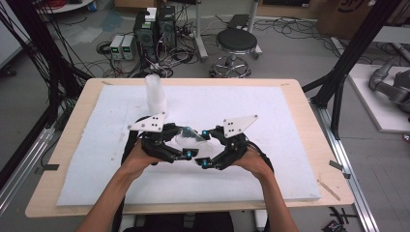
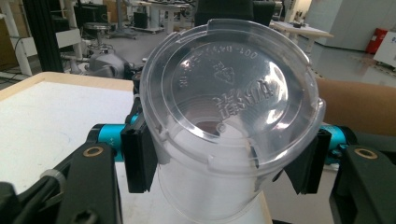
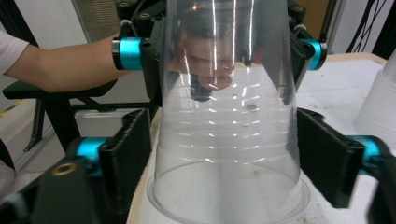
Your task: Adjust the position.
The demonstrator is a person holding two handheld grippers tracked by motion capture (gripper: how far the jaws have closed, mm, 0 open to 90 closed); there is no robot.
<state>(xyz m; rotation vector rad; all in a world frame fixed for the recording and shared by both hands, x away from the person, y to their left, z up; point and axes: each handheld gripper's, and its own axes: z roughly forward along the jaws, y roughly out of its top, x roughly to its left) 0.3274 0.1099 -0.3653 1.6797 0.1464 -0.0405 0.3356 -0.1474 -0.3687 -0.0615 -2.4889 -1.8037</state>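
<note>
Both tools, left (image 1: 187, 145) and right (image 1: 205, 147), pinch one clear cup (image 2: 224, 121); its embossed base lettering is unreadable.

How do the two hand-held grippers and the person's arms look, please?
Both the left hand-held gripper and the right hand-held gripper are black with cyan collars, brass-coloured fasteners and block-shaped jaws. Each carries a grey three-cornered plate with dark dots. The forearms are bare; a white short sleeve shows.
</note>
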